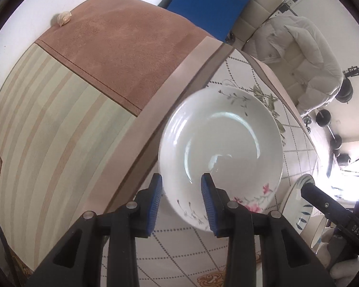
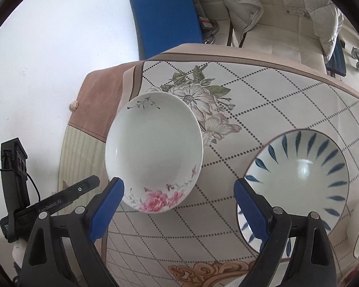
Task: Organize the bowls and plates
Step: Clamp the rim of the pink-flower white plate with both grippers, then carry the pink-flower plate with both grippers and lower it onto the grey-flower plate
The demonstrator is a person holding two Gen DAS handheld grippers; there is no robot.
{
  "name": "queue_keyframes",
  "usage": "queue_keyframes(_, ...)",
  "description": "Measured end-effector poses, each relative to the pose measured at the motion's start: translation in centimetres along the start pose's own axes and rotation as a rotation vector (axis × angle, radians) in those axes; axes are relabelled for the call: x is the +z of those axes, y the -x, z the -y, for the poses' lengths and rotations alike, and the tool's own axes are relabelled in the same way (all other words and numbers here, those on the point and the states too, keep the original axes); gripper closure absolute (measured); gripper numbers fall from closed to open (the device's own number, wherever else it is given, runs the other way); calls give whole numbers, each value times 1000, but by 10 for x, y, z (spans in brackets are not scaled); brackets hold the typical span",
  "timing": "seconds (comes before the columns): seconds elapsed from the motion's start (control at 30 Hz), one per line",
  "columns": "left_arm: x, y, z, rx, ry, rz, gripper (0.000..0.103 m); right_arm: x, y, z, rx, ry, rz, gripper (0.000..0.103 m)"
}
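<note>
White round ceramic plate with pink peony print and grey sprigs on the rim (image 1: 221, 143): on the desk near its corner, right side up, partly over the large printed flower of the cloth. Same plate in the right wrist view (image 2: 153, 160).

Left hand-held gripper (image 1: 182, 201): black frame, blue ribbed pads, pointed steeply down. Jaws narrowly apart, astride the near rim of the plate, one pad outside the rim, the other over the plate's inner face. Whether the pads press on the rim cannot be told.

Right hand-held gripper (image 2: 179, 205): same make, jaws spread wide, nothing between them but bare cloth; near edge of the peony plate just beside the left pad, not touching.

White ceramic bowl with dark blue leaf strokes radiating inside (image 2: 296, 181): on the desk, apart from the plate, partly behind the right pad of the right gripper. Edge of it visible low right in the left wrist view (image 1: 296, 205).

Desk cloth, cream with dotted diamond grid, printed blossoms and brown border (image 2: 263, 100): covers the desk (image 1: 160, 246).

Hanging side drape, tan suede panel over pale striped panel (image 1: 88, 76), with a small beige tassel knot (image 1: 64, 18).

Beyond: blue flat cushion (image 2: 165, 14); cream sofa with a pale padded jacket (image 2: 275, 2).
</note>
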State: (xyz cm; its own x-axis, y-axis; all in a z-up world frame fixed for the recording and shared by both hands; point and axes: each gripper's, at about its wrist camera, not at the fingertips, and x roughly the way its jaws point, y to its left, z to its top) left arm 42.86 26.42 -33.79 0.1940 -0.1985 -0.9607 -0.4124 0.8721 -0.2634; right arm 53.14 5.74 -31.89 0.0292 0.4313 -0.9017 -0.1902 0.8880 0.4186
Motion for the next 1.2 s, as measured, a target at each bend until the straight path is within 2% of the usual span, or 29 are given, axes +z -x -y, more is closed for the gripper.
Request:
queue_keyframes(0.17, 24, -38, -10, 11, 8, -62, 72, 31, -53, 9, -52, -4, -82, 13)
queue_keyframes(0.27, 30, -53, -13, 0, -9, -101, 72, 43, -72, 14, -39, -16, -116, 19)
queue_keyframes(0.43, 33, -59, -5, -7, -58, -103, 73, 52, -91, 21, -7, -39, -153, 41)
queue_keyframes(0.47, 33, -59, -3, 2, -62, -97, 74, 54, -90, 22, -4, -38, -142, 41)
queue_keyframes(0.5, 32, -59, -1, 7, -68, -91, 74, 54, -91, 22, 10, -35, -145, 56)
queue_keyframes(0.53, 31, -59, 0, 10, -71, -85, 74, 55, -93, 24, -4, -38, -158, 64)
queue_keyframes(0.57, 30, -58, -1, 13, -68, -77, 75, 55, -92, 25, -19, -38, -150, 68)
queue_keyframes(0.63, 29, -58, -3, 9, -56, -66, 76, 52, -89, 28, -48, -30, -136, 81)
queue_keyframes(0.8, 24, -54, -5, 27, -50, -54, 76, 43, -84, 42, 1, -59, -131, 84)
queue_keyframes(0.97, 19, -44, 0, 18, -64, -38, 76, 27, -77, 49, 6, -50, -130, 85)
queue_keyframes(1.2, 6, -28, 19, 30, -130, -10, 76, 3, -57, 66, 34, -76, -112, 86)
